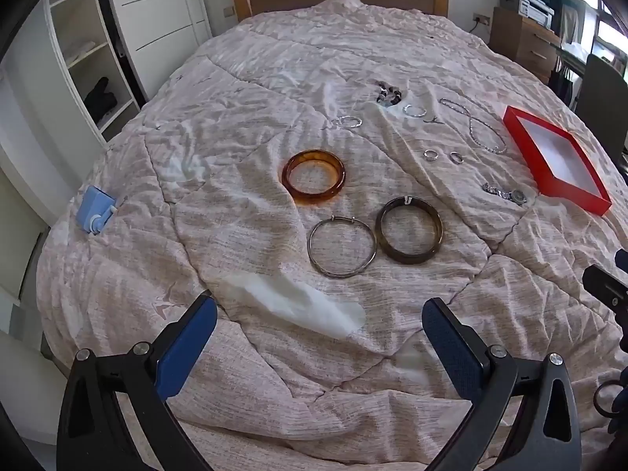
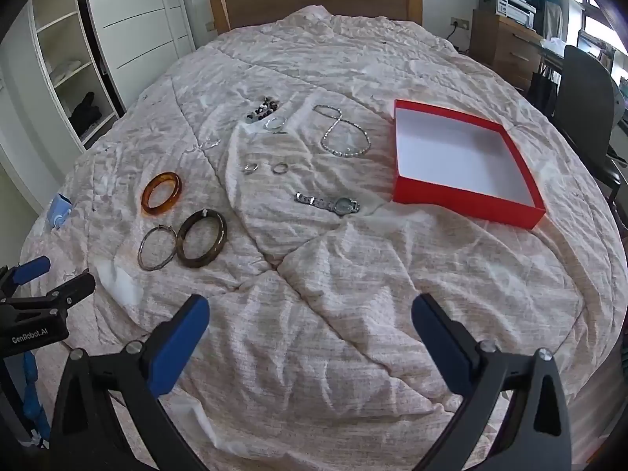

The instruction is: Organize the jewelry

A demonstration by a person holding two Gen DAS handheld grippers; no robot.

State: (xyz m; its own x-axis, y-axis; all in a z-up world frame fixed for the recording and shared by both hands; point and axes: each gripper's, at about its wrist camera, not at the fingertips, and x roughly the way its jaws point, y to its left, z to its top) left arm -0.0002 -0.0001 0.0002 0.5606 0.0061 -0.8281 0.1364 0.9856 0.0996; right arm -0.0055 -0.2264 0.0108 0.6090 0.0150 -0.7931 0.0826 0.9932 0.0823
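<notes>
Both claws hang released over the rumpled bedspread (image 2: 314,353), the left gripper (image 1: 320,322) near the amber bangle (image 1: 313,179), dark bangle (image 1: 409,230) and thin silver bangle (image 1: 342,246), the right gripper (image 2: 310,320) below the watch (image 2: 329,203) and empty red box (image 2: 451,192).

In the left wrist view the right gripper (image 1: 612,290) is cut off by the right edge, so how its jaws stand cannot be told there. The dark beads (image 1: 387,93) and the small silver pieces (image 1: 347,121) beside them are too small to identify. The right wrist view crops the left gripper (image 2: 43,278) at its left edge.
</notes>
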